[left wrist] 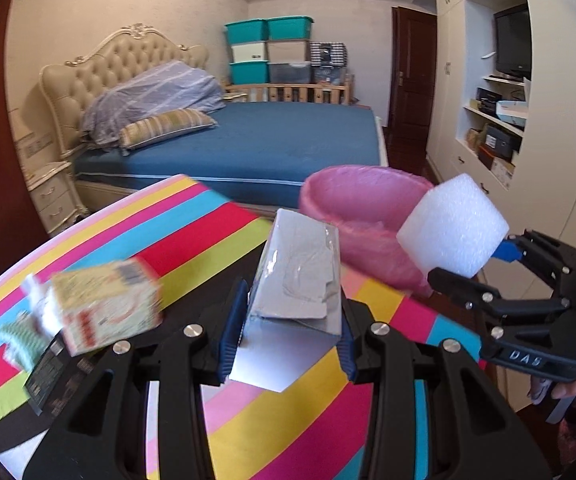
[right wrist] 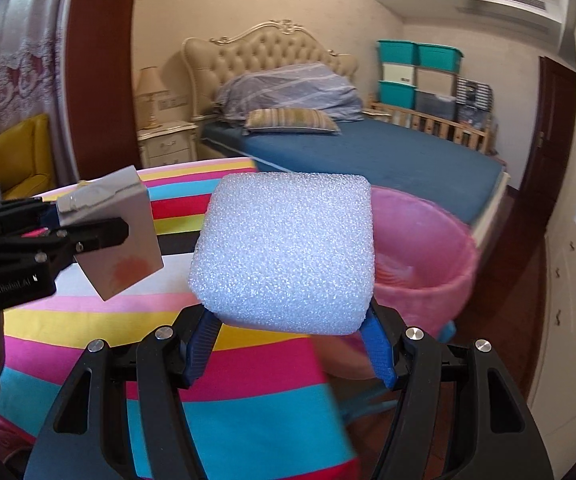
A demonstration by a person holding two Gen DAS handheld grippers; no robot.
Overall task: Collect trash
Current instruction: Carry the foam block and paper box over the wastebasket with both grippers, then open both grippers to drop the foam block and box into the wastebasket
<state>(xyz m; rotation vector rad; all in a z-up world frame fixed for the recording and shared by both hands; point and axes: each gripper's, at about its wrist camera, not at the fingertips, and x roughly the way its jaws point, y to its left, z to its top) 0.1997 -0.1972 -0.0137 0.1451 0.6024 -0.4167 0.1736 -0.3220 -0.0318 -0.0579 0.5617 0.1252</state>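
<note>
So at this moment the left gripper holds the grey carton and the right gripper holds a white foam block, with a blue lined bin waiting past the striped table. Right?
Not quite: the lined bin is pink, not blue, as the right wrist view shows. The rest holds: the left gripper holds the grey carton, the right gripper holds the white foam block, and the bin stands past the striped table.

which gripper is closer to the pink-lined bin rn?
Right. The right gripper, shut on the foam block, is by the pink bin. The left gripper, shut on the grey carton, is over the striped table.
</note>
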